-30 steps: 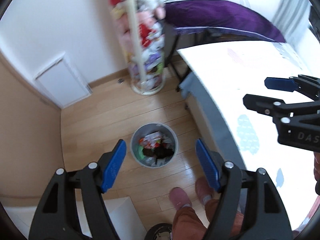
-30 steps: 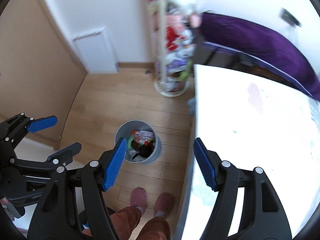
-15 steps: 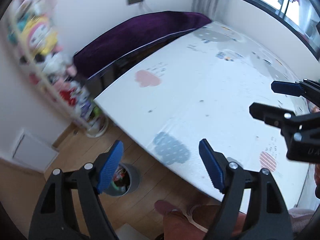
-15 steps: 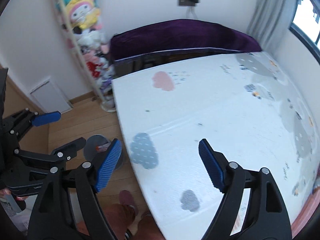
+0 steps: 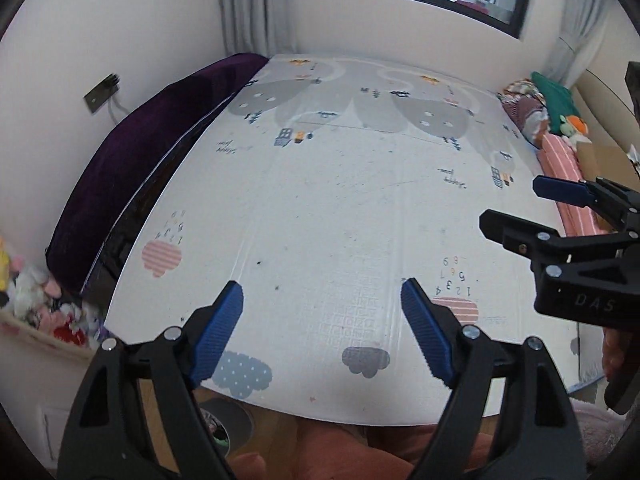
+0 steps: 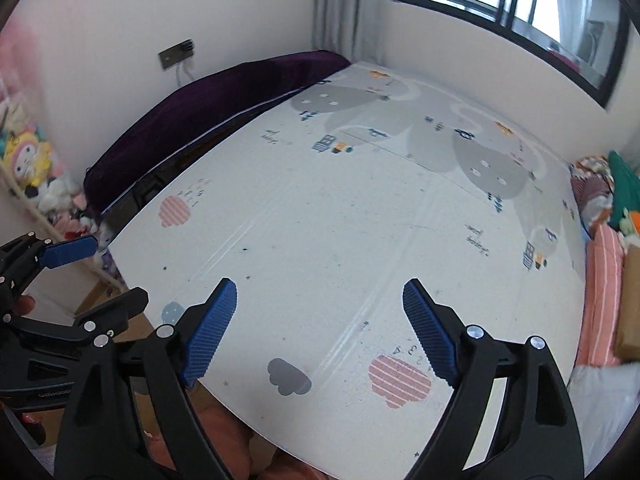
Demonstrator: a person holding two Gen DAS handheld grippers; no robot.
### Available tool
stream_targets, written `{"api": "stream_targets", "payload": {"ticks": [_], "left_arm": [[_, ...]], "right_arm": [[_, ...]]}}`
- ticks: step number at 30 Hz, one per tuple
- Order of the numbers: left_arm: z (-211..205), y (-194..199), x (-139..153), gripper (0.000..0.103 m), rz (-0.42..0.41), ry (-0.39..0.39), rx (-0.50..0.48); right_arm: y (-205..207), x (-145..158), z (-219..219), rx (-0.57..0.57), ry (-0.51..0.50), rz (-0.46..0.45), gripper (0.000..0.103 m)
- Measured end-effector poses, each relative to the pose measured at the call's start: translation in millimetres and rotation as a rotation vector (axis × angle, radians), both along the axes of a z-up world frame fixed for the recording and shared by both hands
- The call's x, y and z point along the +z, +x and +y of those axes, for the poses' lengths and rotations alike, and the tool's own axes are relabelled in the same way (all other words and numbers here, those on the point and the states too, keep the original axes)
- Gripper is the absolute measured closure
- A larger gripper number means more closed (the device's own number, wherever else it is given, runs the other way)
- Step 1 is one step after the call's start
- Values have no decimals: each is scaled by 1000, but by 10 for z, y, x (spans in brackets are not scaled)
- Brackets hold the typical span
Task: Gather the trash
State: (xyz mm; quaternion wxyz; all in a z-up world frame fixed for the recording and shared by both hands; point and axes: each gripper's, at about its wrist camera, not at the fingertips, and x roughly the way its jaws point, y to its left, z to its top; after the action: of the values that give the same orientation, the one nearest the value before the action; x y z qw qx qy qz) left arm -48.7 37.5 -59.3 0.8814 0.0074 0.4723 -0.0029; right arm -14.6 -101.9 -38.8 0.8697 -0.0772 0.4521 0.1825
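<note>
- The left hand-held gripper (image 5: 322,332), black with blue ribbed pads, hangs over the near edge of the white play mat (image 5: 340,208) printed with clouds and numbers; its jaws stand wide with nothing between them.
- The right hand-held gripper (image 6: 320,332) is over the same mat, jaws opening, empty.
- The round grey trash bin (image 5: 236,420) sits on the wooden floor just beyond the mat's near edge, partly hidden by the left gripper.
- A purple velvet cushion (image 6: 208,112) lines the mat's left side.
</note>
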Motion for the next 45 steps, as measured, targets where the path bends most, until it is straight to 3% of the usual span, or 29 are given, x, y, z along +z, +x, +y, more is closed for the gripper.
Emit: {"api": "stream_targets", "payload": {"ticks": [6, 13, 22, 45], "left_arm": [[-178, 262, 121, 21, -6, 14, -190], [-245, 388, 160, 20, 1, 11, -303], [-242, 456, 275, 17, 16, -14, -295], [-276, 434, 299, 14, 22, -5, -235]], "right_arm": [[-78, 37, -398, -236, 21, 6, 21], [-260, 125, -511, -358, 6, -18, 21], [-351, 254, -525, -403, 6, -44, 21], [-308, 321, -494, -373, 15, -64, 21]]}}
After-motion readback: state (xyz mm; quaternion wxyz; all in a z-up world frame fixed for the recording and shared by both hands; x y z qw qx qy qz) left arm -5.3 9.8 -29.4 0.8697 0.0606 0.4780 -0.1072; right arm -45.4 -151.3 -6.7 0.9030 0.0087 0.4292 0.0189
